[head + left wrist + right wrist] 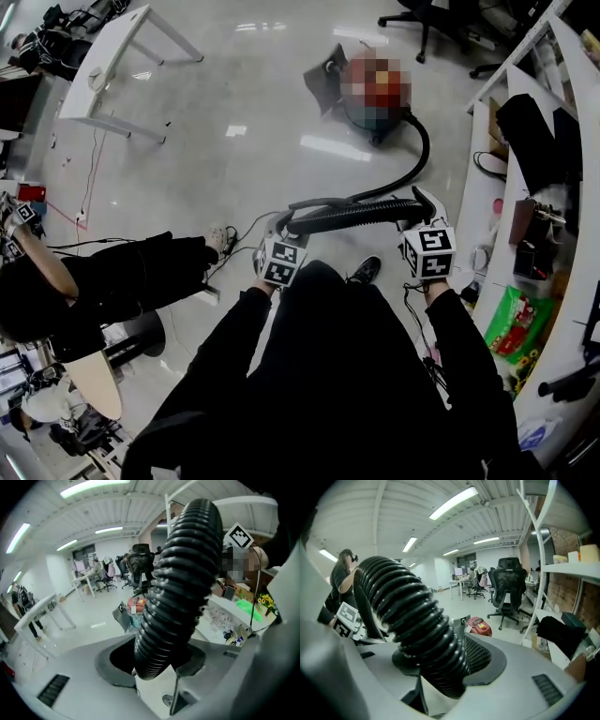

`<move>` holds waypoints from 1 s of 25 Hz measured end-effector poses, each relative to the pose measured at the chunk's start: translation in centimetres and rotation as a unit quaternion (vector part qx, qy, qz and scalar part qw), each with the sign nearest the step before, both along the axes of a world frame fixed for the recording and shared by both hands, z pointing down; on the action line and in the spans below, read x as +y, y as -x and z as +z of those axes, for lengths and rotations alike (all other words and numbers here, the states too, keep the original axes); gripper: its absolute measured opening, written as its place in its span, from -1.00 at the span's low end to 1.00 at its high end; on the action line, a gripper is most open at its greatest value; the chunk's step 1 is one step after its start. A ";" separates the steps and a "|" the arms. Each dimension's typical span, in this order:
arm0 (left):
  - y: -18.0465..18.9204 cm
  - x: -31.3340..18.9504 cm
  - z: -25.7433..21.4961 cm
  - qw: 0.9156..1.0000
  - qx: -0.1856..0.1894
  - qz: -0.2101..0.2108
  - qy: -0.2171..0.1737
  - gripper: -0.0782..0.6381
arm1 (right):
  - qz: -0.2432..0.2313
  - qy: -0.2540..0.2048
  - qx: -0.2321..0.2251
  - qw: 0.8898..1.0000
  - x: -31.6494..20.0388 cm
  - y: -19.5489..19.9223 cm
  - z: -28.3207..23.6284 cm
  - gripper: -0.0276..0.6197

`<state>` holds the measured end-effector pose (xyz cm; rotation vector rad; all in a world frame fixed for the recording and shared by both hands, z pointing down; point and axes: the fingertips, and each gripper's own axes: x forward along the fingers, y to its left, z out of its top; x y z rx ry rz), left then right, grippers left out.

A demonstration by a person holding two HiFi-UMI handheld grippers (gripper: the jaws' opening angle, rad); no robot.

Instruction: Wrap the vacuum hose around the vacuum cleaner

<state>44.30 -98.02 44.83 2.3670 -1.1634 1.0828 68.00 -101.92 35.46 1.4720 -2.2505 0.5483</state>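
A black ribbed vacuum hose [352, 216] stretches level between my two grippers in front of my body. Its far end curves along the floor [424, 155] back to the red and dark vacuum cleaner [375, 98], which stands on the shiny floor ahead. My left gripper [286, 225] is shut on the hose [183, 583], which crosses the notch of its jaws [154, 663]. My right gripper [422, 208] is shut on the hose [412, 616] too, with the ribs seated between its pads [440, 667]. The vacuum cleaner [480, 626] shows small beyond the right jaws, and also beyond the left ones [135, 605].
A white table [112, 66] stands at the far left. A person in black [103, 281] sits at my left. Shelving with boxes and bags [530, 216] lines the right side. An office chair [427, 19] is behind the vacuum. Thin cables [94, 178] lie on the floor.
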 end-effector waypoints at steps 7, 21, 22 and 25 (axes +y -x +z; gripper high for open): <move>-1.8 -5.2 -8.8 0.991 -0.051 0.044 -0.115 -0.27 | 0.049 0.068 -0.074 0.994 -1.2 -4.0 6.6 -0.24; -3.6 -15.3 -12.0 0.959 -0.117 0.199 -0.166 -0.34 | 0.060 0.163 0.094 0.980 -6.4 -5.0 11.6 0.38; -4.0 -16.1 -12.0 0.955 -0.118 0.215 -0.165 -0.34 | 0.045 0.146 0.117 0.981 -7.0 -4.4 10.1 0.38; -5.5 -17.9 -11.3 0.939 -0.134 0.276 -0.156 -0.34 | -0.032 0.039 0.213 0.976 -10.2 -0.8 2.9 0.37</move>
